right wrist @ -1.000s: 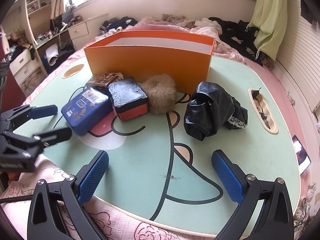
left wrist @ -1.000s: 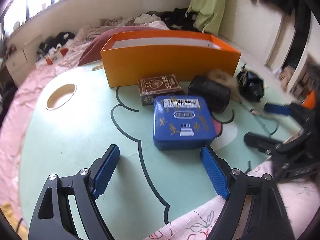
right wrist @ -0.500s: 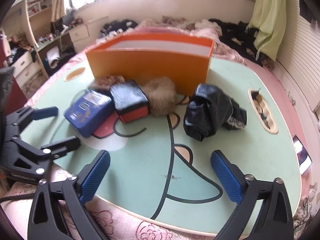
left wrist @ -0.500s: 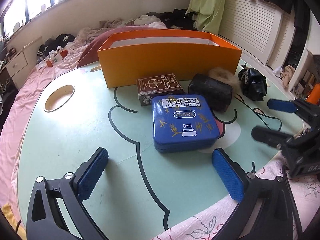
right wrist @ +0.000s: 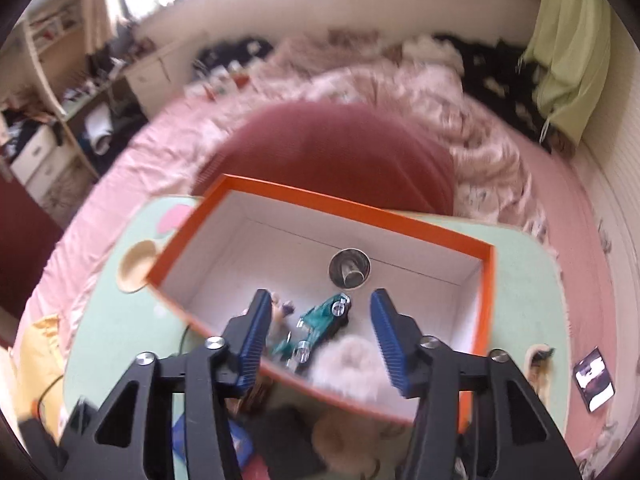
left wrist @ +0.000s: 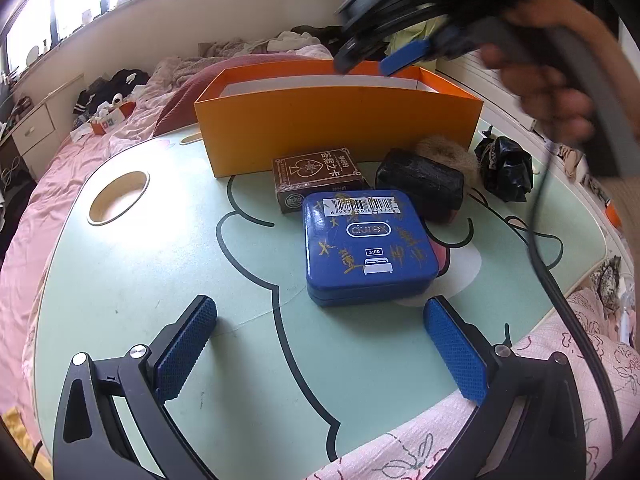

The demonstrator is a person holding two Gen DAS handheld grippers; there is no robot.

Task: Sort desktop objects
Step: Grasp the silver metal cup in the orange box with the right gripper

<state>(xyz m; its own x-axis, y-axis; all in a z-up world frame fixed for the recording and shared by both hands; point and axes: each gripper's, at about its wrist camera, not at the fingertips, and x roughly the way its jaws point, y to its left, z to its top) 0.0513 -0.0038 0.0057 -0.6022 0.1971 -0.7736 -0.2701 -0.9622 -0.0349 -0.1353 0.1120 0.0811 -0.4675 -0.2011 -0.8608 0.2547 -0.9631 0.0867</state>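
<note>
My left gripper (left wrist: 320, 346) hangs open and empty over the near part of the green table (left wrist: 132, 280). Just beyond its fingertips lies a blue tin (left wrist: 368, 246). Behind the tin are a brown card box (left wrist: 316, 176), a black case (left wrist: 420, 184), a brown fur ball (left wrist: 448, 152) and a black bag (left wrist: 504, 168). The orange box (left wrist: 336, 120) stands at the back. A hand (left wrist: 552, 92) holds my right gripper (right wrist: 320, 336) above the orange box (right wrist: 486, 300). Its jaws are closing with nothing pressed between them. Below it in the box lie a teal toy car (right wrist: 324, 320) and a metal cup (right wrist: 349, 269).
The table has a round cup hole (left wrist: 118, 198) at the left and rests on a pink bed cover (left wrist: 560, 360). A red cushion (right wrist: 340, 152) lies behind the orange box. A pale fluffy thing (right wrist: 352, 360) shows blurred at the box's near wall. A cable (left wrist: 552, 280) hangs at the right.
My right gripper has risen from the table's near edge and swung out over the orange box, its jaws narrowing. My left gripper opened wider, then held still.
</note>
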